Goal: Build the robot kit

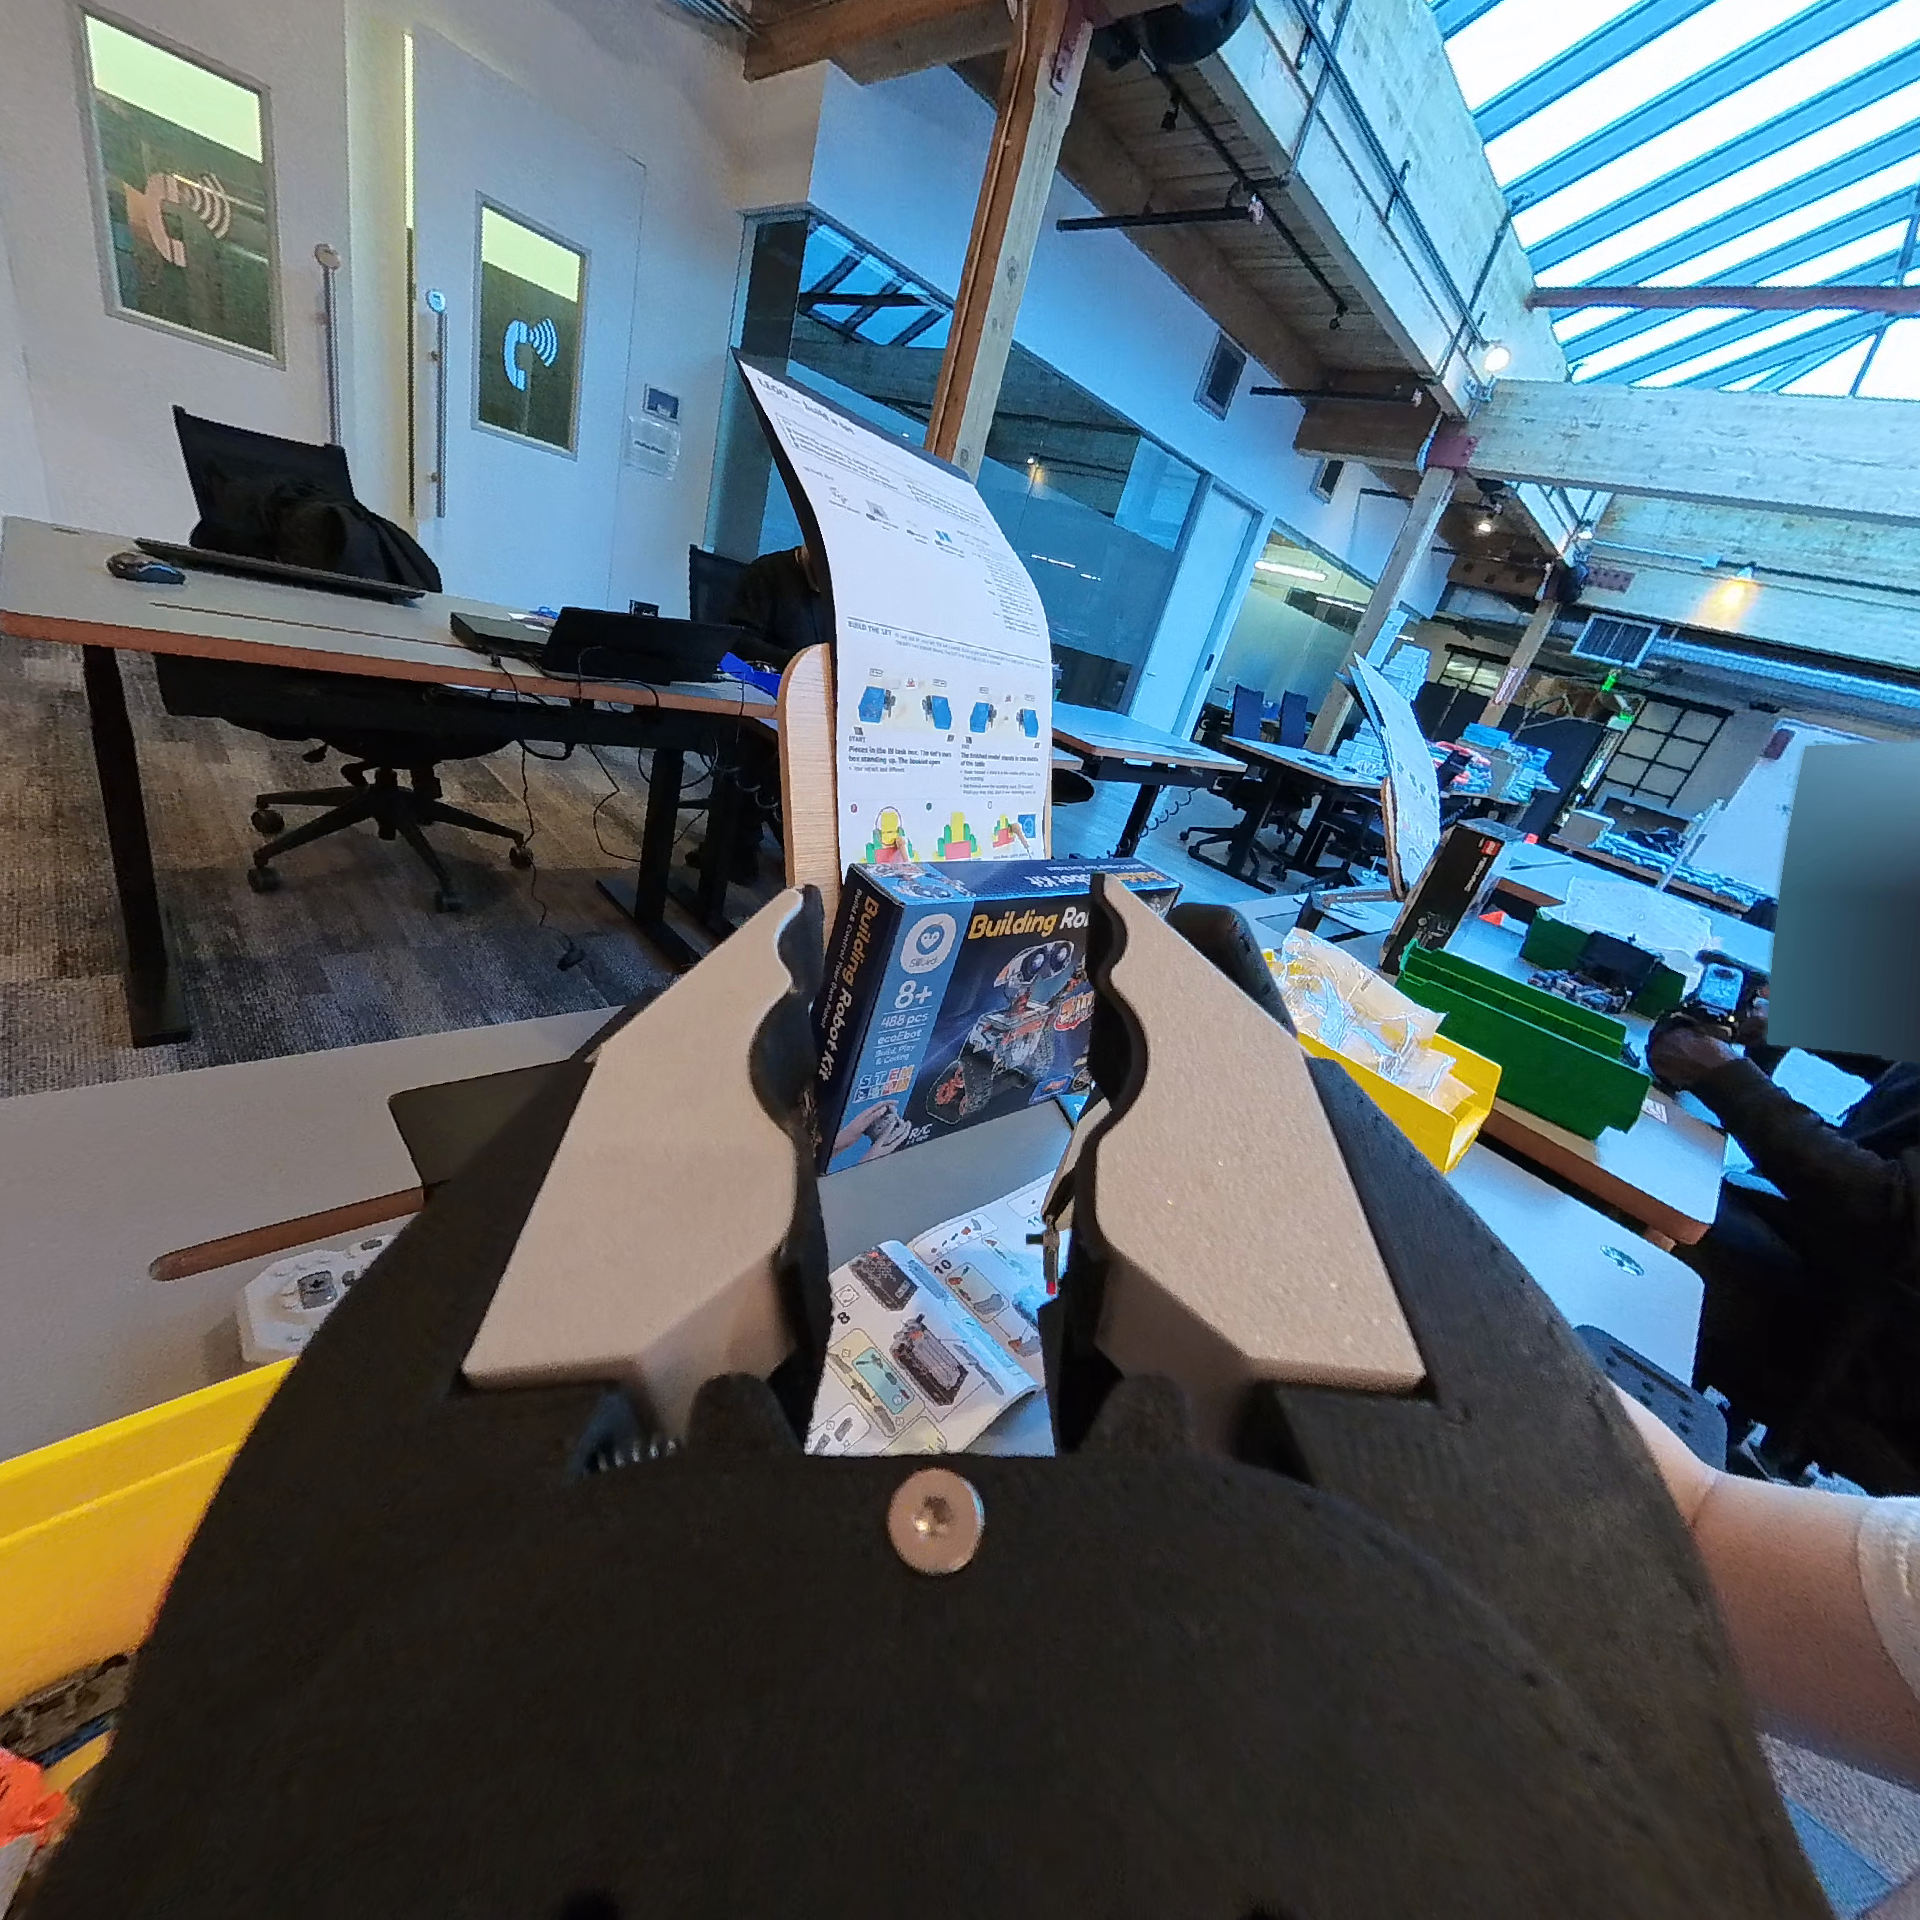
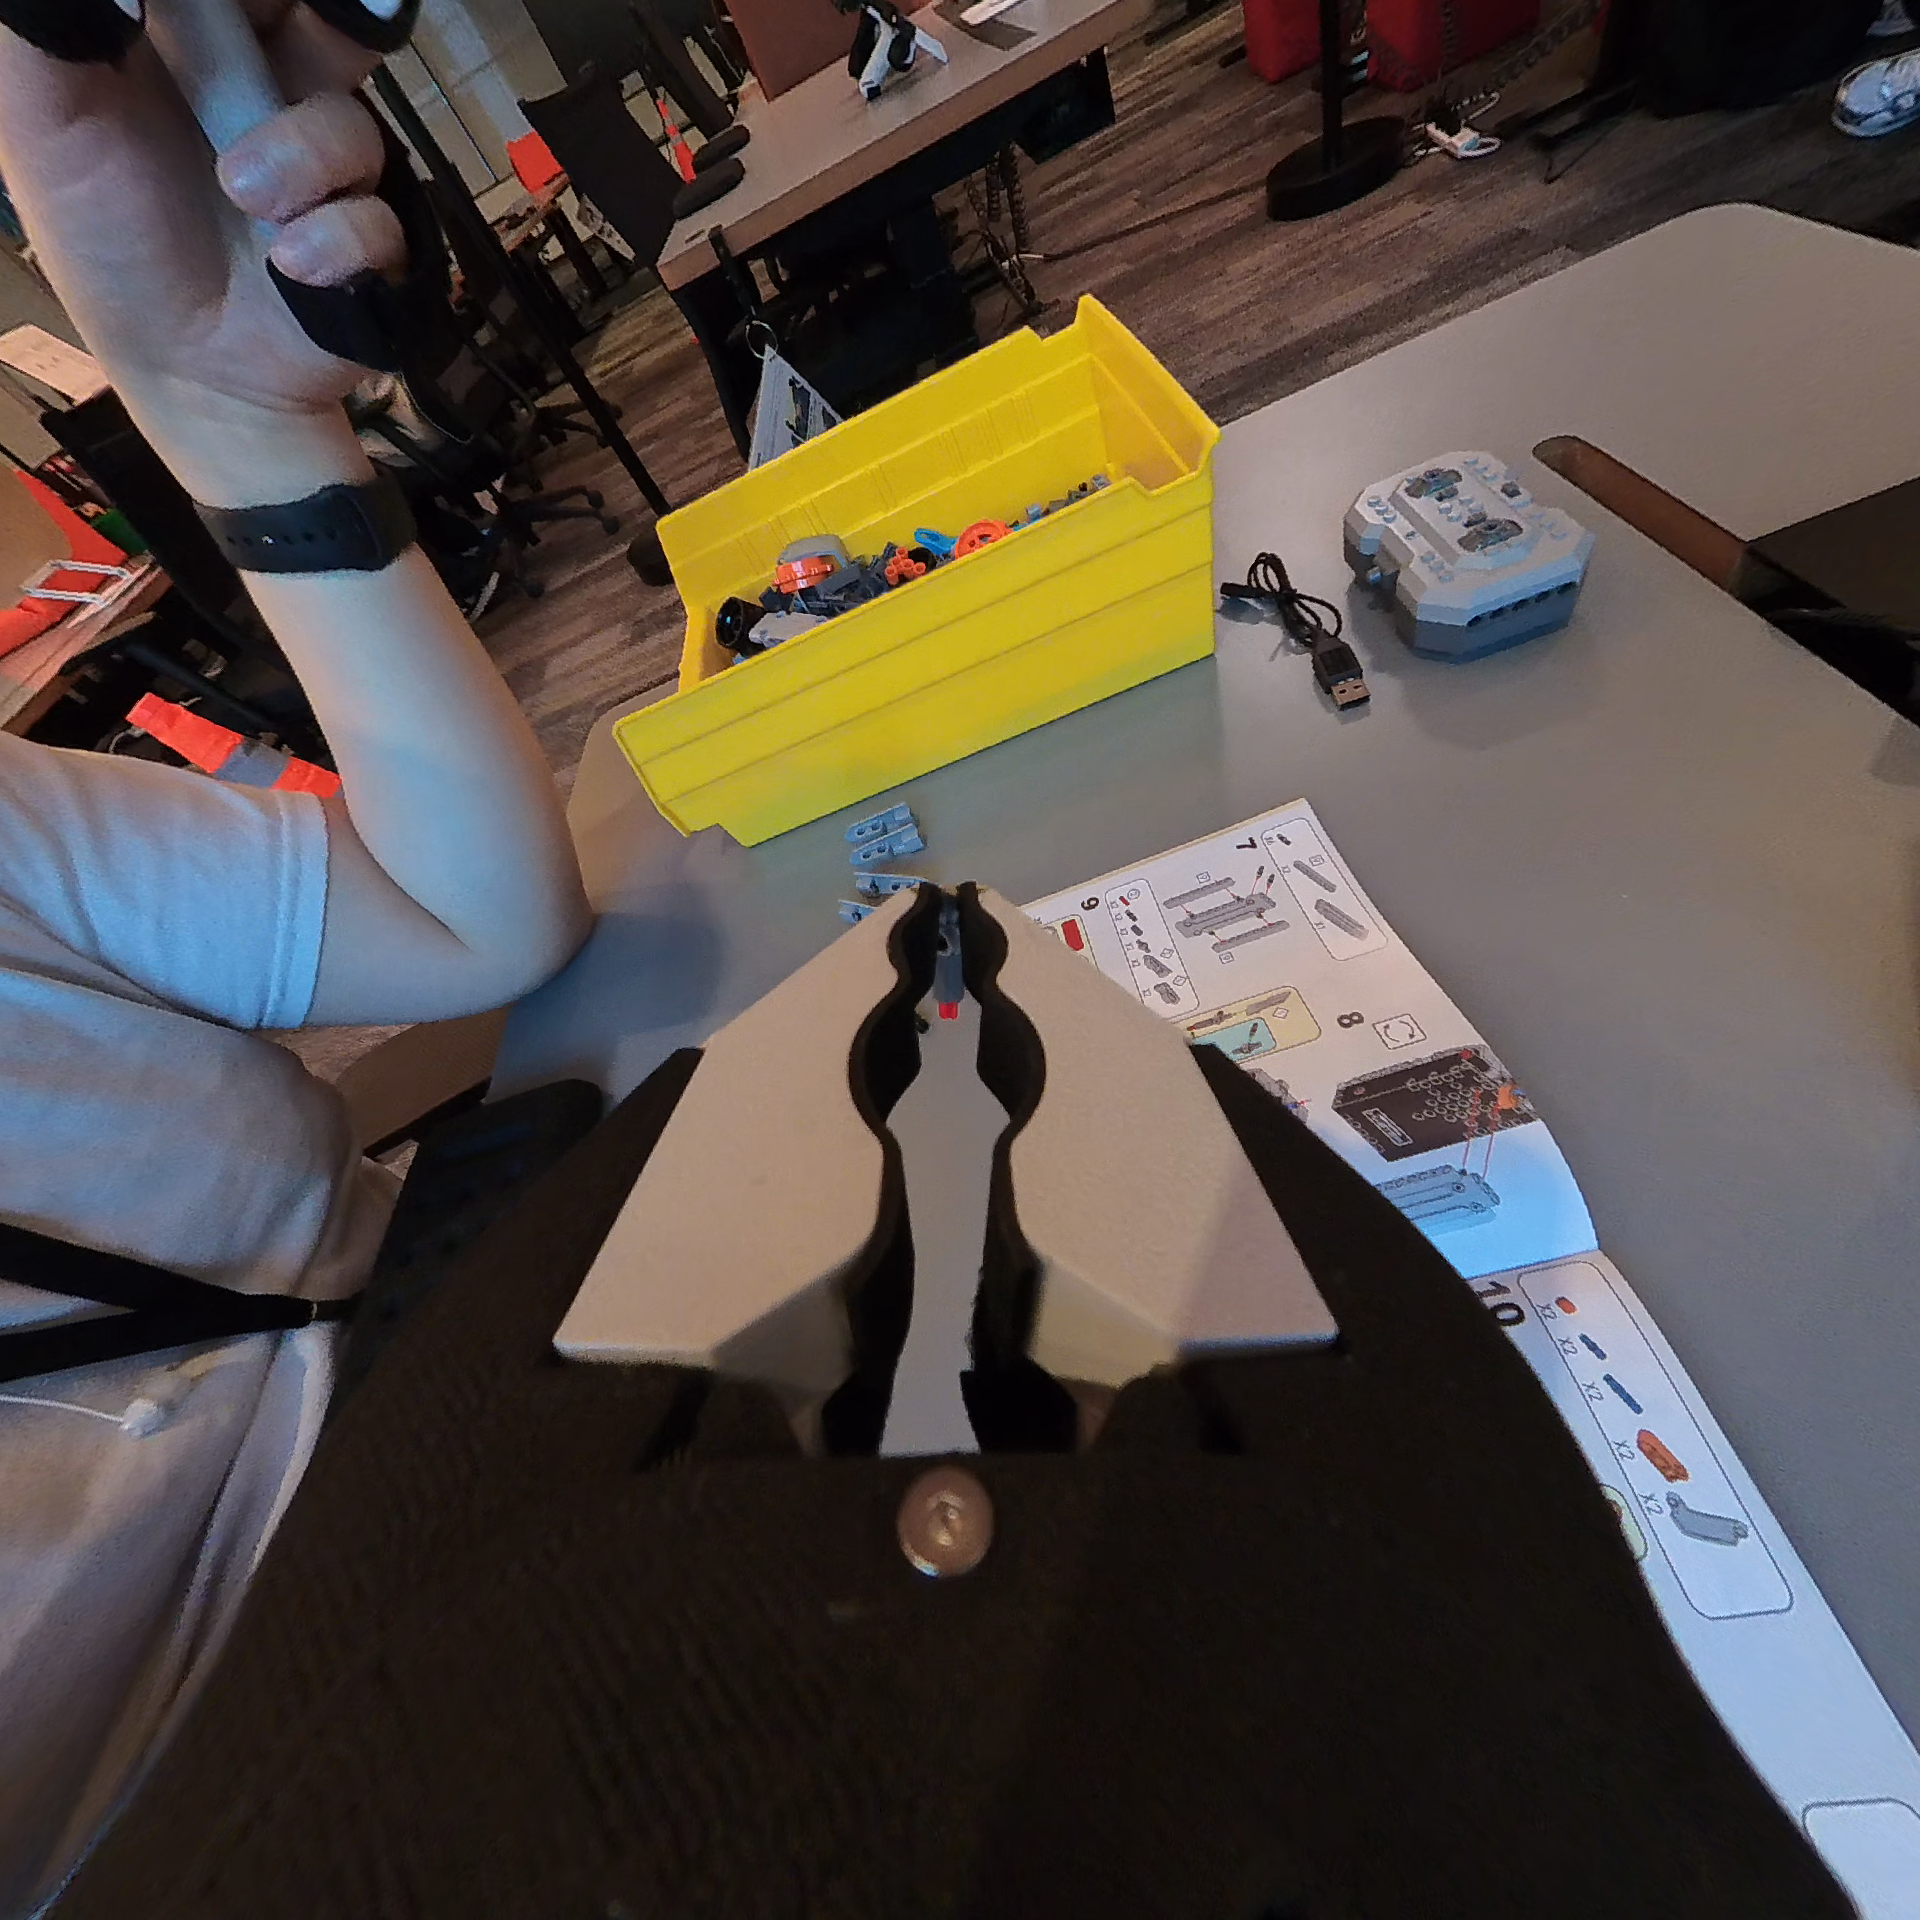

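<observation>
My right gripper (image 2: 945, 899) is shut on a small grey building piece with a red pin end (image 2: 945, 971), held just above the grey table (image 2: 1558, 831). Several loose grey pieces (image 2: 883, 836) lie right beyond its tips. An open instruction booklet (image 2: 1299, 997) lies to its right. A yellow bin (image 2: 935, 665) holding many small parts stands behind. My left gripper (image 1: 951, 904) is open and empty, raised high above the table. It faces a blue kit box (image 1: 935, 1039) standing upright, with the booklet (image 1: 935, 1340) showing below between its fingers.
A grey battery hub (image 2: 1465, 551) and a black USB cable (image 2: 1299, 623) lie right of the bin. A printed sheet on a wooden stand (image 1: 935, 623) rises behind the box. A second yellow bin with clear bags (image 1: 1403, 1091) and green bins (image 1: 1527, 1039) sit right, near a person's dark sleeve (image 1: 1818, 1195). Tip to tip, the grippers are about 25 cm apart. The grey battery hub (image 2: 1465, 551) sits 30 cm or so from the ends of my right fingers.
</observation>
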The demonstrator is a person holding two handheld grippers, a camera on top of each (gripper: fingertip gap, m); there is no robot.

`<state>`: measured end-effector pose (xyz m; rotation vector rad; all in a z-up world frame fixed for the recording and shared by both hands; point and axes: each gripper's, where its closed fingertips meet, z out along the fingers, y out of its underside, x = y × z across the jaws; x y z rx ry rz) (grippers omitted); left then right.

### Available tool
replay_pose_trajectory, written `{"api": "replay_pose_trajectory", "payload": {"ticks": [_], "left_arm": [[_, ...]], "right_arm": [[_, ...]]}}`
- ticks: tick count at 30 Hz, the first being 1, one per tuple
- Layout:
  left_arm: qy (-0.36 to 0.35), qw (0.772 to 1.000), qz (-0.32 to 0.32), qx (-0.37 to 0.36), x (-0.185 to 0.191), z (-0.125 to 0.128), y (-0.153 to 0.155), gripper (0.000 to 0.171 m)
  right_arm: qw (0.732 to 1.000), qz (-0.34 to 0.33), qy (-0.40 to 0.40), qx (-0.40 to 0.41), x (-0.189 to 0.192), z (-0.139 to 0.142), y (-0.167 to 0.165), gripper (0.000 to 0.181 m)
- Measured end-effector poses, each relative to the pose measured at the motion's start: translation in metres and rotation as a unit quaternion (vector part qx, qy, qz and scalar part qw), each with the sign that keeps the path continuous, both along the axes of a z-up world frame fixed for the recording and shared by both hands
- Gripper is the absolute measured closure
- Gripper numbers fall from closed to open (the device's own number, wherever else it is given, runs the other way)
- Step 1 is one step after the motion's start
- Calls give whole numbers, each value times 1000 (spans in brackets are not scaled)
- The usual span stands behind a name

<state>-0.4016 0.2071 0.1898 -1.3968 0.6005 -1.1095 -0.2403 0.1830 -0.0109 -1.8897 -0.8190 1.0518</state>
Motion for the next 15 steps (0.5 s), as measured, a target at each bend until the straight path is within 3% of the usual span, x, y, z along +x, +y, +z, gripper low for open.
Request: {"api": "replay_pose_trajectory", "payload": {"ticks": [12, 15], "left_arm": [[74, 997, -23, -17, 19, -25, 0, 127], [48, 999, -20, 1, 20, -15, 0, 135]], "right_arm": [[1000, -25, 4, -18, 1, 6, 3, 178], [999, -28, 6, -21, 1, 8, 2, 178]]}}
